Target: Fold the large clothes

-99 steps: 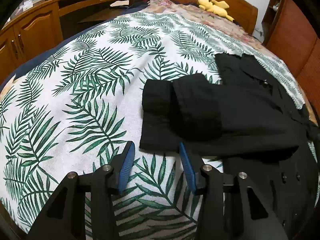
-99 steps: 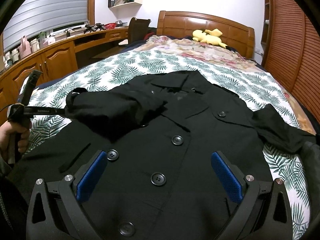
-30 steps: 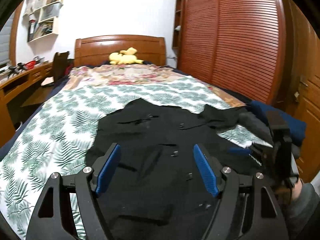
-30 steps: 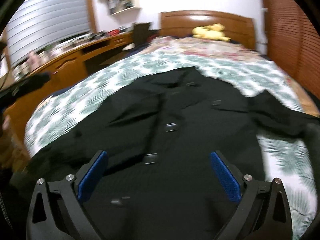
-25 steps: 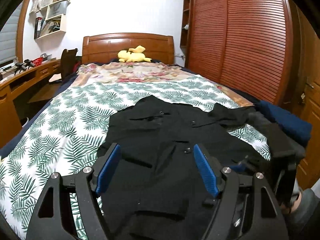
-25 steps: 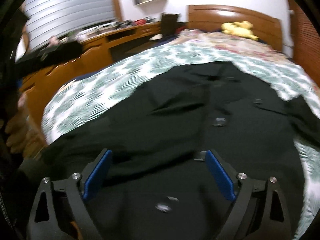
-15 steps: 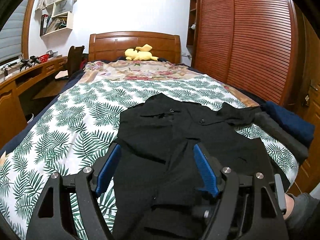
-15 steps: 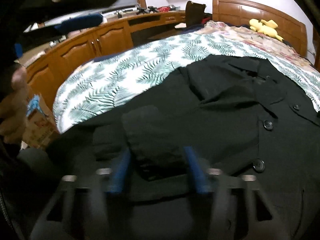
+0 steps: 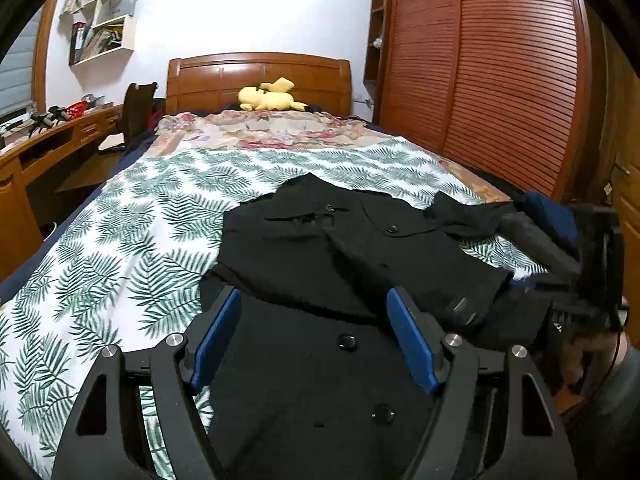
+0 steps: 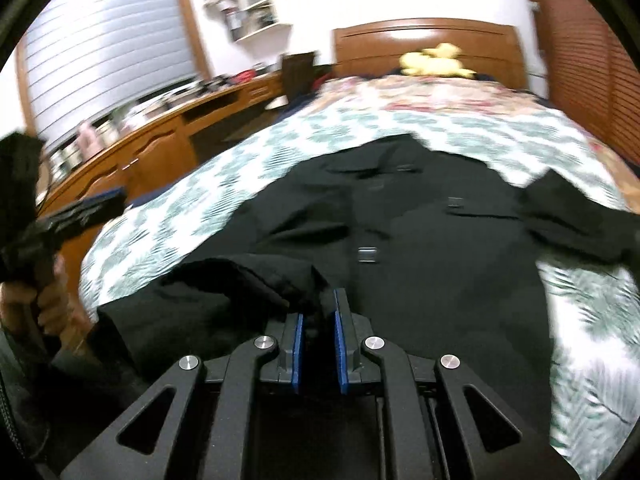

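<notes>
Two tongs are mine, and only one has work just now. My right gripper (image 10: 319,320) is closing its jaws, and a bunched fold of the black coat (image 10: 420,240) sits between the blue pads, so it is pinching cloth at the near edge. My left gripper (image 9: 312,336) hangs spread wide above the coat's buttoned front, gripping nothing.

That coat lies face up on the fern-print bedspread (image 9: 120,240), collar toward the wooden headboard (image 9: 260,76), with one sleeve folded across the chest and the other sleeve (image 9: 472,216) trailing toward the wardrobe side.

To do this fold well, I judge I should let the pinch settle fully before pulling, since thick cloth can slip. Then I would lift low and carry the fold across evenly, using the left to pin the coat's middle so the whole garment does not drag.
</notes>
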The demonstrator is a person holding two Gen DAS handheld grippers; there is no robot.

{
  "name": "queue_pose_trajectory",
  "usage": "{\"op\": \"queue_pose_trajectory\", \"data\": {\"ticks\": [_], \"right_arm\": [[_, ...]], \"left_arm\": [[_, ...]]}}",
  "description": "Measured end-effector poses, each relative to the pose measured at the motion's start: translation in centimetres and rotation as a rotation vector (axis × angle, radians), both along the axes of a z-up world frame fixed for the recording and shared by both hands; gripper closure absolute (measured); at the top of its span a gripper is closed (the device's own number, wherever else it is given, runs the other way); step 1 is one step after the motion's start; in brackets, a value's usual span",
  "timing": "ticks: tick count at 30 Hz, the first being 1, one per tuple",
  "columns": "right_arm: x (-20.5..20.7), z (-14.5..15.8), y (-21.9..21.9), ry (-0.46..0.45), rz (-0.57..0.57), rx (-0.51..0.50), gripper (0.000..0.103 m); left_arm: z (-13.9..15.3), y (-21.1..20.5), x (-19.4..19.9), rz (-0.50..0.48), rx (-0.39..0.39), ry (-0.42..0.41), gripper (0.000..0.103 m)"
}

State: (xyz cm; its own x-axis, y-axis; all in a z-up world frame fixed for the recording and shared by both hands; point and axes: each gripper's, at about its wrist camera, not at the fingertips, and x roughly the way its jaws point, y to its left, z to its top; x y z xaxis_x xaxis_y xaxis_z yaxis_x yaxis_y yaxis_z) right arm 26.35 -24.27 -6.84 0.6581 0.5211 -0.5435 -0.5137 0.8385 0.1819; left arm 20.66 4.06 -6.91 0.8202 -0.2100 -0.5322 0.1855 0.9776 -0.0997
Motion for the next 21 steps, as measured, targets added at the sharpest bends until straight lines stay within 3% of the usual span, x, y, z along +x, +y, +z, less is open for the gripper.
{"op": "queue_pose_trajectory", "data": {"ticks": [6, 12, 21], "right_arm": [[2.7, -2.5, -5.9, 0.069, -0.197, -0.036, 0.087], [3.9, -3.8, -9.6, 0.082, -0.289, -0.055, 0.068], [-1.2, -2.7, -10.1, 0.022, -0.291, -0.016, 0.062]], "left_arm": [[-0.6, -2.6, 0.8, -0.038, 0.023, 0.018, 0.027], [-1.1, -4.8, 1.5, -0.069, 0.039, 0.032, 0.027], [-1.9, -7.8, 1.9, -0.087, 0.044, 0.022, 0.027]]}}
